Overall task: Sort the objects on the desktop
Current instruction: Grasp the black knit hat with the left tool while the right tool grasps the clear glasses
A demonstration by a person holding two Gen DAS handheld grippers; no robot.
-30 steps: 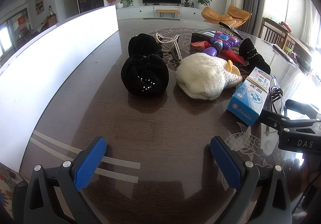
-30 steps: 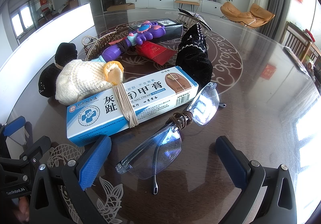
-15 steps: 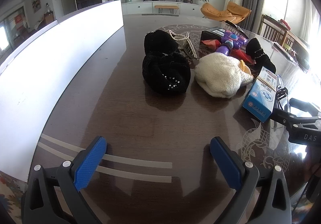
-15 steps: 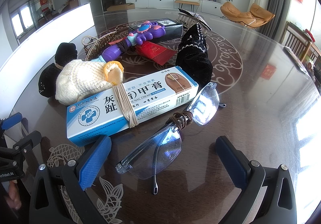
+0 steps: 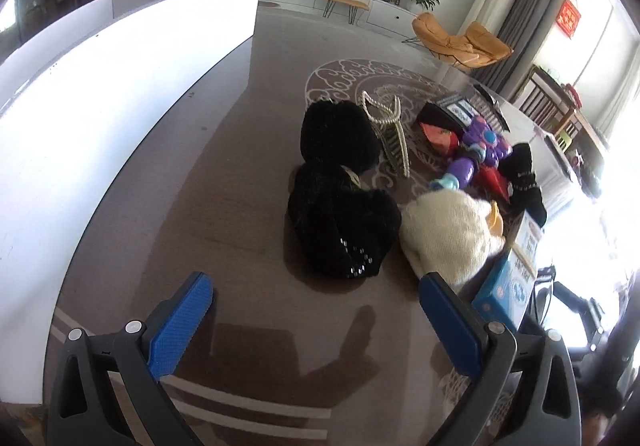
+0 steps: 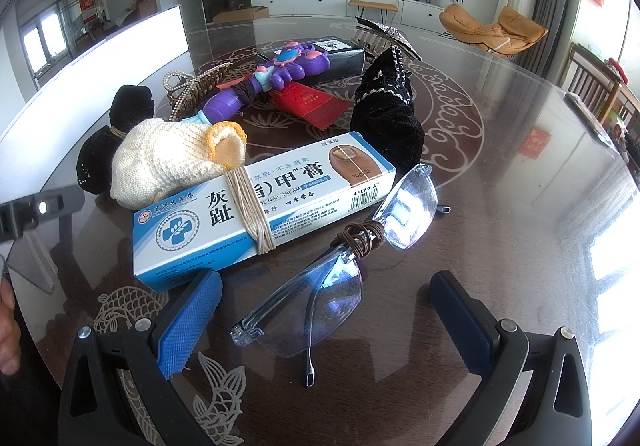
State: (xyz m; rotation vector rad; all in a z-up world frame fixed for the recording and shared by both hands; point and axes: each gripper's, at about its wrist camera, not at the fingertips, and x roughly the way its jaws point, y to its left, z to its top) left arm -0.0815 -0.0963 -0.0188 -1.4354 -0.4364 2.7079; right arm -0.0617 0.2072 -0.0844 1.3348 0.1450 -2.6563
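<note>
Glasses: rimless glasses (image 6: 332, 278) are lying on the desk (image 6: 500, 182) between the right gripper's (image 6: 326, 322) fingers, cord wound round the bridge, touching nothing of the gripper.
Cream box: the nail cream box (image 6: 264, 202) is resting just behind the glasses, bound with string, a cream knitted sock (image 6: 168, 162) leaning against it.
Rest of pile: black fuzzy socks (image 5: 340, 214), a pearl hair claw (image 5: 390, 126), a purple toy (image 6: 276, 74) and a red packet (image 6: 308, 102) are crowding the desk's middle.
Right gripper: staying wide apart and empty, unmoved over the last second.
Left gripper: the left gripper (image 5: 316, 322) is also gaping wide and empty, having risen and swung left over that second, now looking down on the black socks.
Meaning: sorting is seemingly only beginning; nothing is yet lifted, and the glasses are probably the right gripper's first pick.
</note>
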